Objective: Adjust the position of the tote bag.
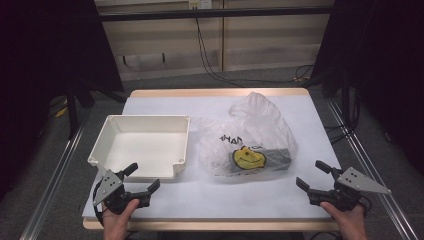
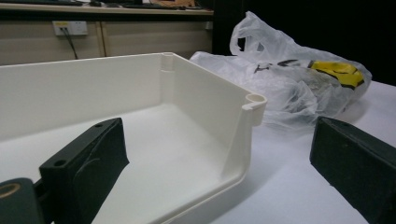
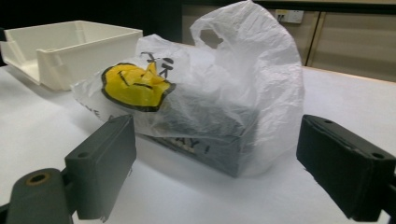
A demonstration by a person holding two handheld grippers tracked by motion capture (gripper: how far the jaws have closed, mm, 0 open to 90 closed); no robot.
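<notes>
A clear plastic bag [image 1: 252, 132] with a yellow smiley print lies at the table's middle right, and a dark box [image 1: 272, 159] shows inside it. A white open tray [image 1: 142, 145] stands to its left. My left gripper [image 1: 144, 177] rests open near the tray's front corner, in a hand at the front edge. The right gripper [image 1: 312, 175] is open too, just right of the bag. In the left gripper view the tray [image 2: 205, 121] fills the middle between the black jaws, with the bag [image 2: 299, 84] behind. Ahead of the wide jaws in the right gripper view are the bag [image 3: 219, 84] and box [image 3: 219, 140].
The table [image 1: 220, 195] has a white top with a wooden rim, and bare room lies along its front between the two hands. Dark curtains flank both sides. Cables [image 1: 215, 60] run over the floor behind the table.
</notes>
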